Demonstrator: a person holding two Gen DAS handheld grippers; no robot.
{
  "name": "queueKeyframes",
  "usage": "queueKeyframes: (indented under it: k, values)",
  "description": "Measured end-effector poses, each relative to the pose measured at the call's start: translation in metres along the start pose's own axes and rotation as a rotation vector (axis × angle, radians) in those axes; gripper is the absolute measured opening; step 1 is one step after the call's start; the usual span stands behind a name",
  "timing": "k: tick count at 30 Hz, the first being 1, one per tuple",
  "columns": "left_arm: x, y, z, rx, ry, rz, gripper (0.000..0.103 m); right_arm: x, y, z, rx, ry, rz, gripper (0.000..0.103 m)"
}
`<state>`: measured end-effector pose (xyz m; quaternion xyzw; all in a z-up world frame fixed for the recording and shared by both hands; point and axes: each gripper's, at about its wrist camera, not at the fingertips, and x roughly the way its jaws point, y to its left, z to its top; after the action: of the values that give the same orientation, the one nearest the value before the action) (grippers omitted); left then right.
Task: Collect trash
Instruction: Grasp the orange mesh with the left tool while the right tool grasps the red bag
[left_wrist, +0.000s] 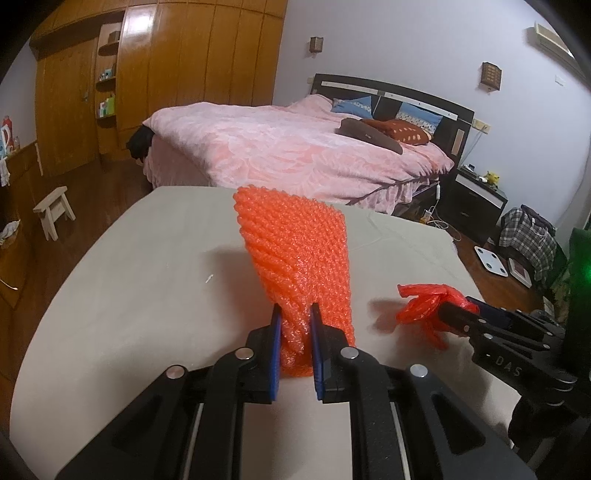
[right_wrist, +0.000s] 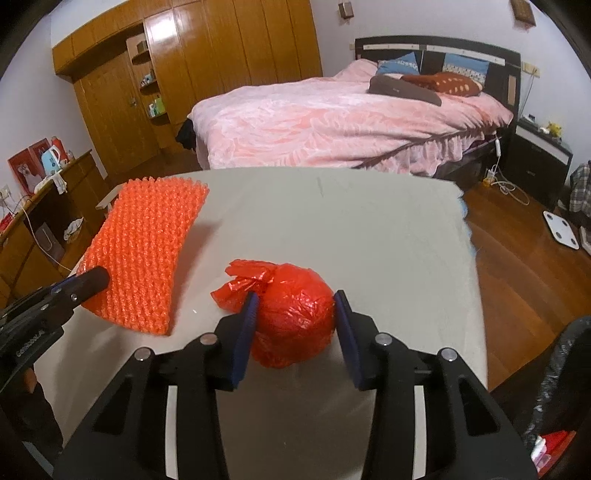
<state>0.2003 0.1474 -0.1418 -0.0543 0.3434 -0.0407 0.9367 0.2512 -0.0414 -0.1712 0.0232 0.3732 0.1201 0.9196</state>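
Trash bag (right_wrist: 293, 314) between right tool's (right_wrist: 295, 325) closed-in fingers (bubble wrap (left_wrist: 295, 258) pinched in left tool (left_wrist: 295, 350)).

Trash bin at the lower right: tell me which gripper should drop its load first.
Right. The right gripper grips the red plastic bag, and the bin sits just to its right. The left gripper, pinching the orange bubble wrap, is farther away.

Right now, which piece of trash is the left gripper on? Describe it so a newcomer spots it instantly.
On the grey-covered table in front of the pink bed, the left gripper is shut on an orange bubble-wrap sheet. It is flat, rectangular and bumpy, unlike the tied red plastic bag between the right gripper fingers.
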Motion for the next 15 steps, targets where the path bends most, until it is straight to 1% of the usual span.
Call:
queueKeyframes:
  k: [6, 15]
  values:
    - [-0.011, -0.007, 0.004, 0.007, -0.018, -0.005, 0.014, -0.024, -0.003, 0.006, 0.003, -0.044, 0.001, 0.040]
    - [-0.030, -0.025, 0.010, 0.016, -0.039, -0.035, 0.014, -0.063, -0.008, 0.009, 0.013, -0.094, -0.005, 0.040]
